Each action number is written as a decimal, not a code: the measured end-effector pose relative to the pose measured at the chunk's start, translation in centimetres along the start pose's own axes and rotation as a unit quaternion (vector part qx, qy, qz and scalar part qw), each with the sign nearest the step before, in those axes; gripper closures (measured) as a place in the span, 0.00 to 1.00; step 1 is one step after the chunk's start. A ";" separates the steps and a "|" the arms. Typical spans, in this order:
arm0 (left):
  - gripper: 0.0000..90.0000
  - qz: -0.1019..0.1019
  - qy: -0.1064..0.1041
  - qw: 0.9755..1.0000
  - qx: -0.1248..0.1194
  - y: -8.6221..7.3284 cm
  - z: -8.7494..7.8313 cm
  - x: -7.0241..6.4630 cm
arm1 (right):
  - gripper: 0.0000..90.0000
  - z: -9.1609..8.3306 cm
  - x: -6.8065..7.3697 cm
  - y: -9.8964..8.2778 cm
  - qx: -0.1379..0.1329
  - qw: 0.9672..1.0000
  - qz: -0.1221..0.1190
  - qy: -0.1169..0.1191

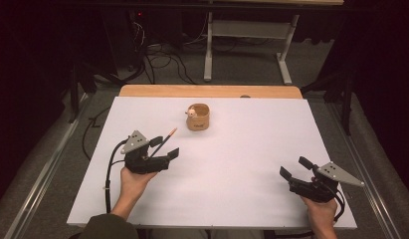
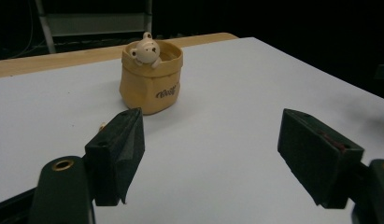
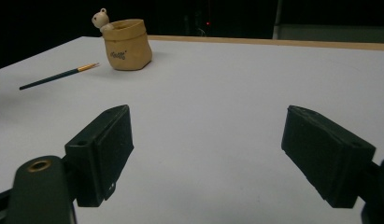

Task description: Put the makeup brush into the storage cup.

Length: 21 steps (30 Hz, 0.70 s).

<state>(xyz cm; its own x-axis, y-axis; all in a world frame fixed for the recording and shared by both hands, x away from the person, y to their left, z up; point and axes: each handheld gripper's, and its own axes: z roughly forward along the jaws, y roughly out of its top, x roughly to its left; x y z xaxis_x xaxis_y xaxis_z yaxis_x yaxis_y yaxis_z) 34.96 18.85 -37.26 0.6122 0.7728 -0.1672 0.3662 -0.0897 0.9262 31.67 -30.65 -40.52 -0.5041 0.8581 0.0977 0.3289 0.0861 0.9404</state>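
A tan pouch-shaped cup (image 1: 198, 118) (image 2: 151, 84) (image 3: 127, 45) stands upright at the table's far middle, with a small cream bear figure (image 2: 145, 49) (image 3: 101, 18) on its rim. A thin dark paintbrush (image 1: 165, 139) (image 3: 59, 76) with an orange tip lies flat on the white table, pointing towards the cup. My left gripper (image 1: 164, 147) (image 2: 210, 126) is open right over the brush's handle end; a bit of the brush (image 2: 102, 125) peeks out beside its left jaw, and nothing sits between the jaws. My right gripper (image 1: 295, 168) (image 3: 206, 121) is open and empty near the front right.
The white table top (image 1: 242, 149) has a wooden strip (image 1: 207, 91) along its far edge. Beyond it are a grey desk frame (image 1: 247, 45) and cables on the dark floor. Metal rails run along both sides of the table.
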 end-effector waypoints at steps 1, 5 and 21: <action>0.26 0.000 0.002 1.000 0.000 0.1 0.1 0.0 | 0.20 0.0 0.0 0.0 -0.001 1.000 -0.001 0.000; 0.26 0.002 0.007 1.000 0.005 0.5 0.6 0.3 | 0.20 0.0 0.0 0.0 0.000 1.000 0.000 0.000; 0.27 0.003 0.022 1.000 0.014 1.7 2.2 0.9 | 0.20 0.0 0.0 0.0 -0.002 1.000 0.001 0.001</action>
<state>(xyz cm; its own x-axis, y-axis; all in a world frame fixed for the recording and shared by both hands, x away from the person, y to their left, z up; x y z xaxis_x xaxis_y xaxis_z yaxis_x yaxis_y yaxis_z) 37.62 18.04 -36.59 0.5839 0.7986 -0.1460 0.3824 -0.1119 0.9172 31.66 -30.71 -40.50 -0.5056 0.8569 0.1000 0.3261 0.0825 0.9417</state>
